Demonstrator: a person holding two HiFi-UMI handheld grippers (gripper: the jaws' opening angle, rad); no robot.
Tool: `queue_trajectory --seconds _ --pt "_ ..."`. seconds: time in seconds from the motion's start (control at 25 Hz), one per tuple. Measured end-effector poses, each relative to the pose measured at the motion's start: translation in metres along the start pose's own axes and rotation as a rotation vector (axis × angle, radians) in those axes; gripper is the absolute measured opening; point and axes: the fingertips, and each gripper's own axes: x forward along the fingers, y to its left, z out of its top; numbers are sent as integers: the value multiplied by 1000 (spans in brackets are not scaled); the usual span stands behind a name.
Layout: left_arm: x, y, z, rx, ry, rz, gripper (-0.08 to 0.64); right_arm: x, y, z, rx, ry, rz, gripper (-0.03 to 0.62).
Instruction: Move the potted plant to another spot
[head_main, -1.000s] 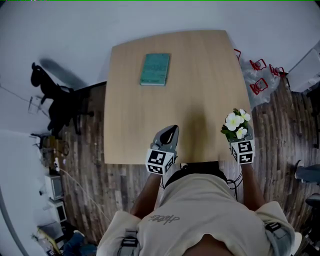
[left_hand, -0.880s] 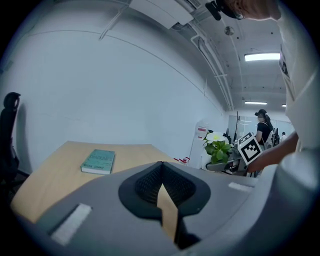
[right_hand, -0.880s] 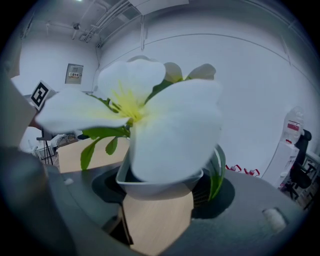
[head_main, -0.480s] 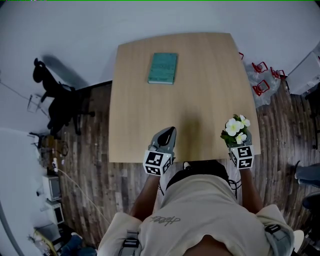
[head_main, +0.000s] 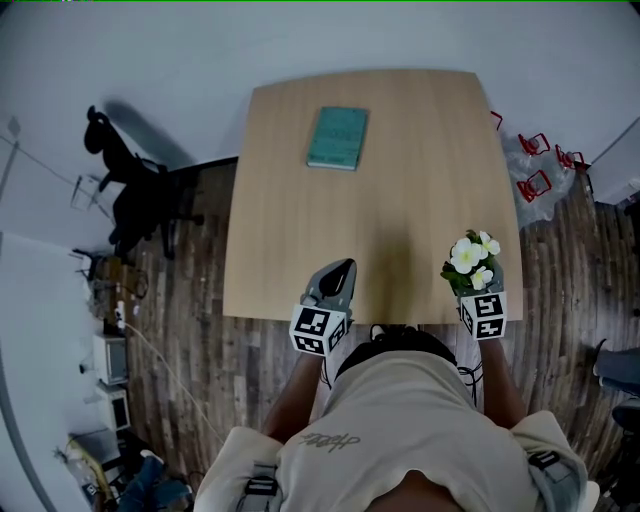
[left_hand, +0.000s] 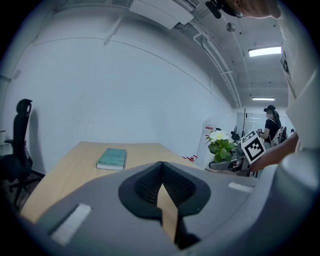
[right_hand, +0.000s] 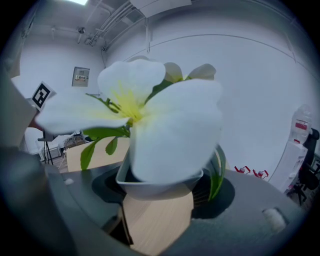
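The potted plant (head_main: 470, 262), white flowers and green leaves in a small grey pot, is over the wooden table's (head_main: 400, 180) near right corner. My right gripper (head_main: 478, 285) is shut on the pot. In the right gripper view the pot (right_hand: 160, 182) sits between the jaws and a flower (right_hand: 165, 125) fills the frame. I cannot tell whether the pot rests on the table. My left gripper (head_main: 342, 270) hangs over the near edge, shut and holding nothing. The left gripper view shows its jaws (left_hand: 162, 180) together and the plant (left_hand: 220, 145) to the right.
A teal book (head_main: 338, 138) lies at the far middle of the table and also shows in the left gripper view (left_hand: 112, 158). A black office chair (head_main: 130, 190) stands left of the table. Red objects (head_main: 540, 165) lie on the floor at the right. A person (left_hand: 272, 122) stands in the background.
Both grippers have drifted slightly toward the table's near edge, the plant still held. The head view has shifted, so the table sits further right.
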Motion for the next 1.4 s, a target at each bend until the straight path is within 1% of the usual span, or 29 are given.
queue_trajectory --seconds 0.08,0.24,0.36,0.48,0.64,0.84,1.0,1.16,1.32,1.4 --pt "0 0 2 6 9 29 18 2 1 -5 11 1 26 342" --pt "-3 3 5 2 20 122 18 2 -1 -15 4 5 68 342" --pt "-3 0 3 -11 40 154 18 5 -3 -19 -15 4 99 342" --pt "-1 -8 1 -29 50 163 18 11 -6 -30 -34 16 124 342" --pt "-1 -14 -3 -82 49 163 18 10 -3 -37 -31 15 149 342" --pt "-6 -7 0 -92 35 187 18 15 7 -45 -52 33 177 342" --pt "-14 5 -3 -93 29 186 18 21 19 -40 -46 34 175 342" --pt "-17 20 -5 -103 0 169 18 29 28 -32 -64 28 151 342" --pt "-29 47 -2 -58 -14 180 18 33 44 -20 -87 18 121 342" --pt "-34 61 0 -56 -23 170 18 36 53 -11 -91 14 103 342"
